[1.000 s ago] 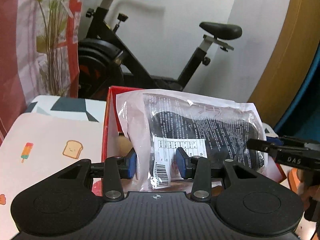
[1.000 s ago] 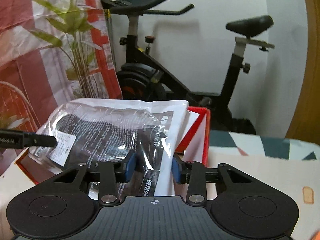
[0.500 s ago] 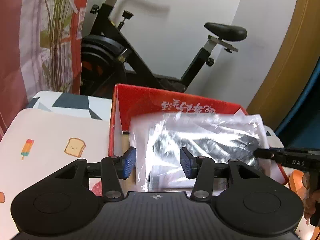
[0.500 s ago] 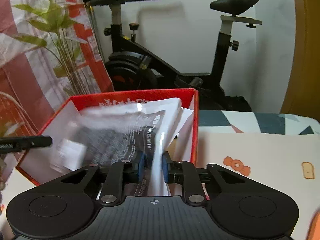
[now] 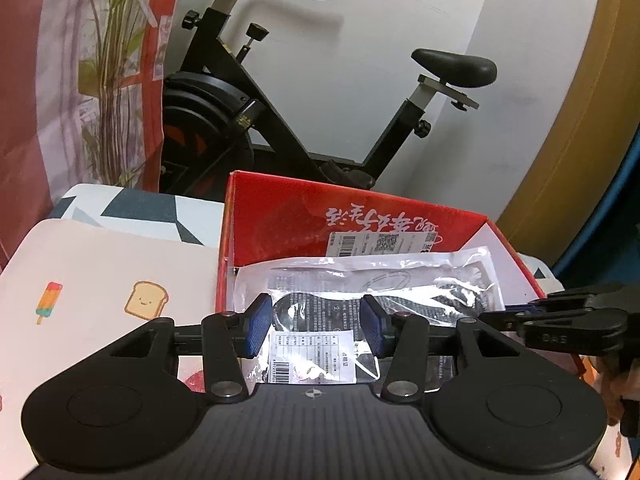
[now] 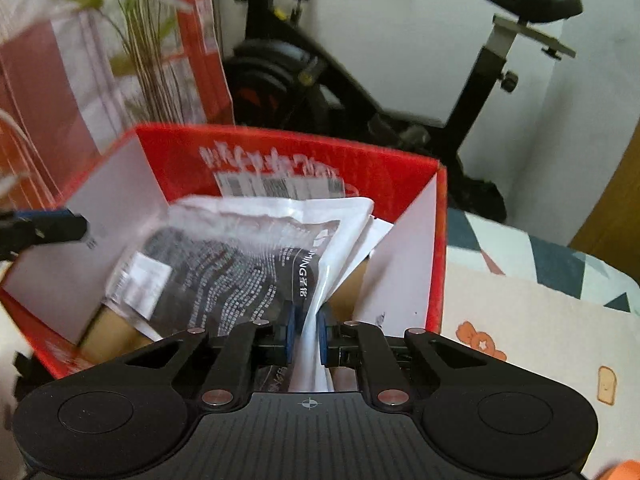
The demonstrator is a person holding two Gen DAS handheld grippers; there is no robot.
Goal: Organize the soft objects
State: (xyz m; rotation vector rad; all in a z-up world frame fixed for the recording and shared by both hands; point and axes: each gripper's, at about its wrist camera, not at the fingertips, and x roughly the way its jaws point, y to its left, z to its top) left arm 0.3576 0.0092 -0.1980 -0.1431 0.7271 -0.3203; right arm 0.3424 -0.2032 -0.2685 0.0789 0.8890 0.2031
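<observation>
One plastic packet (image 6: 240,264) – in the red box (image 6: 400,168) – clamped by the right gripper (image 6: 306,334).

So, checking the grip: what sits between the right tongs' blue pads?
In the right wrist view, the plastic bag's white edge is pinched between the right tongs.
</observation>
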